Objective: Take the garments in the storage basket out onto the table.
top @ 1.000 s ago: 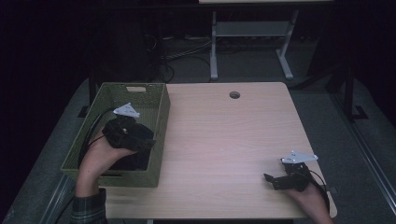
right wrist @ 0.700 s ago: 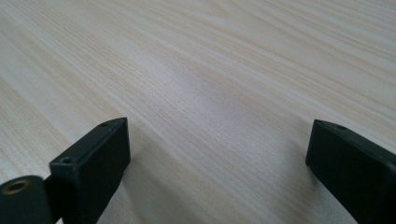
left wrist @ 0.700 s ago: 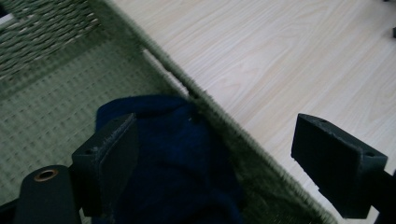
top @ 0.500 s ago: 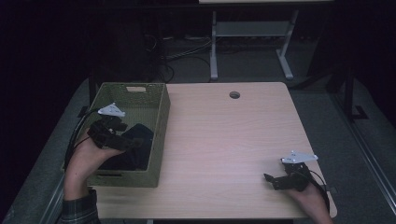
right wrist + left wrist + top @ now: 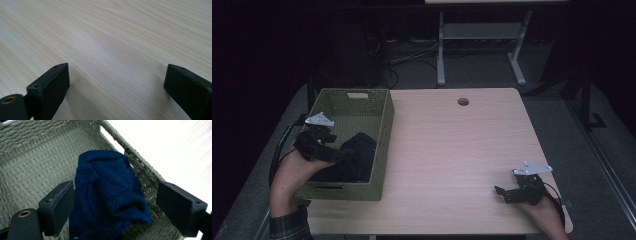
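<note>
Cloth [image 5: 110, 195] in basket [image 5: 30, 160], below hand-held gripper [image 5: 115, 202]

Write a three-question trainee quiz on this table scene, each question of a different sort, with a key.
1. True or false: the dark blue knitted cloth lies inside the green woven basket.
2. How do the left gripper's jaws stand? A open, B shut on the cloth, C shut on the basket rim.
3. Fill in: the right gripper rests over the bare light ____ table.

Key: 1 true; 2 A; 3 wooden.
</note>
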